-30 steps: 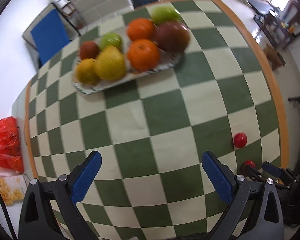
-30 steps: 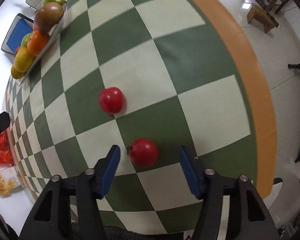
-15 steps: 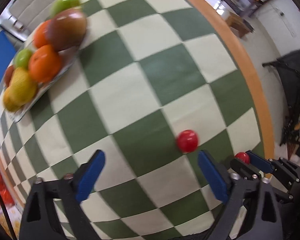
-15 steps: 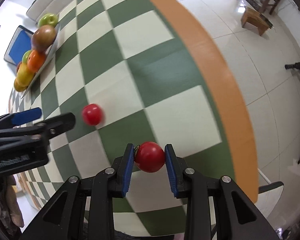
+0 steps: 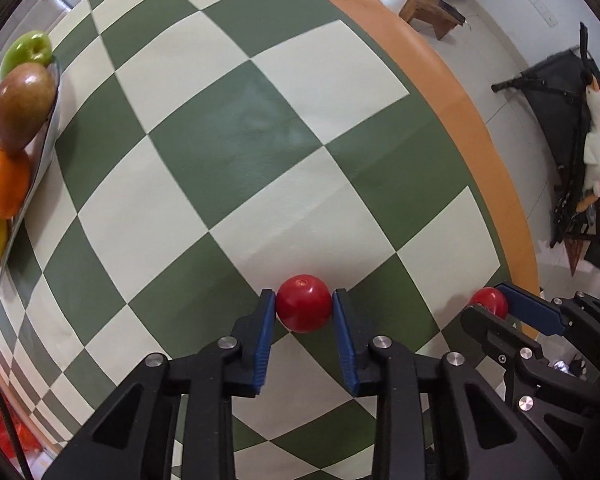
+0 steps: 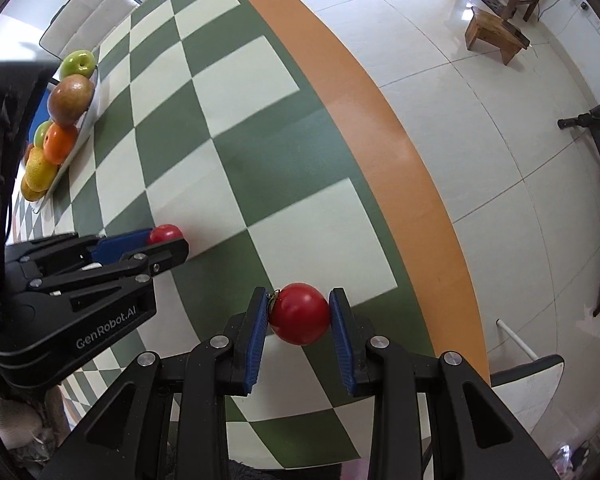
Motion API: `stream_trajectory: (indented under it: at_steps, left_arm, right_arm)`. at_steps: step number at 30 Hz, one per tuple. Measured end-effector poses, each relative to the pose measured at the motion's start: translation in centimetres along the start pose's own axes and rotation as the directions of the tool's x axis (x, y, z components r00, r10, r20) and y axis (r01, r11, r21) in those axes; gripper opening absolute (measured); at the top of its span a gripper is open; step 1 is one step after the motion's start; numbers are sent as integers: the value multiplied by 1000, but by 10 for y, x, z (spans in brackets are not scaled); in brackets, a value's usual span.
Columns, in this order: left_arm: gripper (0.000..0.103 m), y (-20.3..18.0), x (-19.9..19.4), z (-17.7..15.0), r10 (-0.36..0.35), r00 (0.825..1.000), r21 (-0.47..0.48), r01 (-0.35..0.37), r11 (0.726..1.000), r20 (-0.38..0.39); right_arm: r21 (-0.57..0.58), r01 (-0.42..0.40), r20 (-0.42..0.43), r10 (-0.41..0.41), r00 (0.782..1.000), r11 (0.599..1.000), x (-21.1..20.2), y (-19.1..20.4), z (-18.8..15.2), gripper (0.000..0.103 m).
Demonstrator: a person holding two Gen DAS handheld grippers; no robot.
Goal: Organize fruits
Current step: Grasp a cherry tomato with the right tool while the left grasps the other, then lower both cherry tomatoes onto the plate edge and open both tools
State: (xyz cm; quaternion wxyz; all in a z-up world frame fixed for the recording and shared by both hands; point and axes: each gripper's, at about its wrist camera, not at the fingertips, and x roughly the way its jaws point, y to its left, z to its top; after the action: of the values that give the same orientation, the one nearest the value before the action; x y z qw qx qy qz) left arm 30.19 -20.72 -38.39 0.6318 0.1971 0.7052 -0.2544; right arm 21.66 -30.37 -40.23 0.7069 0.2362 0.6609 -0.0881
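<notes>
My left gripper [image 5: 303,300] is shut on a small red tomato [image 5: 303,308] over the green-and-cream checked tablecloth [image 5: 260,120]. My right gripper [image 6: 299,300] is shut on a second red tomato [image 6: 299,316] near the table's orange edge [image 6: 380,120]. Each gripper shows in the other's view: the right gripper [image 5: 490,304] with its tomato [image 5: 486,300], the left gripper [image 6: 164,240] with its tomato [image 6: 166,233]. A tray [image 5: 46,140] at far left holds a green apple [image 5: 26,50], a brownish mango [image 5: 20,106], an orange [image 5: 6,184] and yellow fruit; the same tray [image 6: 85,126] appears in the right wrist view.
The orange table border [image 5: 460,100] curves along the right, with tiled floor beyond. A wooden stool [image 6: 496,36] stands on the floor and a white chair [image 6: 88,4] at the far end. A dark rack [image 5: 568,128] with hanging items is at the right.
Both grippers were open a second ago. The right one shut on its tomato first; the left swung right from the tray and shut on the other tomato.
</notes>
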Motion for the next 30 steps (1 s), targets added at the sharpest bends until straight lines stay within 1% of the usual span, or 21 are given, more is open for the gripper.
stream_trajectory:
  at_steps: [4,6,7,8,9,11,13,15,17,18,20,21,23,25,27,28,29,30]
  left_arm:
    - [26,27,-12,-9,-47,998,-84,50,995,30]
    - [26,44,-23,-14,-81,995,-141,88,986,52]
    - [26,58,-31,-17,-95,993,-175,105,979,67]
    - [26,70,-38,-19,-106,991,-204,121,971,83]
    - [26,87,-47,-25,-121,987,-245,143,959,103]
    - [26,111,-59,-33,-135,982,-298,168,940,129]
    - [26,141,-72,-45,-154,975,-364,204,909,162]
    - [26,160,-81,-59,-158,970,-412,223,883,186]
    - [26,183,-87,-74,-172,960,-467,258,846,219]
    - [26,201,-95,-83,-174,954,-503,277,819,243]
    - [26,219,-99,-94,-175,945,-548,304,780,275]
    - [26,238,-105,-101,-171,938,-585,323,744,301]
    - [26,256,-105,-99,-166,929,-625,347,699,331]
    - [26,282,-105,-100,-153,920,-669,370,644,361]
    - [26,302,-100,-100,-153,911,-700,393,595,382]
    - [26,314,-97,-100,-160,906,-714,410,567,393]
    - [26,324,-95,-100,-170,901,-723,424,546,400]
    - [26,335,-89,-98,-185,892,-732,445,516,412]
  right_arm:
    - [-25,-15,17,16,1000,1000,-7,17,13,34]
    - [-38,-29,29,30,999,999,-12,27,20,34]
    - [-25,23,19,-22,1000,999,-15,31,24,34]
    - [-30,11,25,-10,1000,999,-18,37,28,34]
    - [-35,1,28,0,1000,999,-21,42,31,34]
    - [-50,-12,39,14,999,999,-25,53,38,34]
    - [-60,-35,39,37,999,998,-28,64,44,34]
    - [-83,-44,41,47,998,996,-28,78,48,34]
    - [-121,-58,43,64,997,991,-27,97,52,34]
    - [-134,-73,38,78,996,988,-24,106,54,34]
    - [-152,-123,18,127,992,981,-15,131,60,34]
    - [-166,-143,13,147,989,976,-12,143,63,34]
    - [-205,-181,8,187,982,962,-5,175,69,34]
    - [-250,-218,3,226,974,943,3,209,76,34]
    - [-284,-236,6,248,969,929,10,238,83,34]
    - [-307,-243,4,256,967,920,15,255,87,34]
    - [-325,-255,4,271,963,911,20,265,91,34]
    - [-340,-257,7,276,961,905,26,278,97,34]
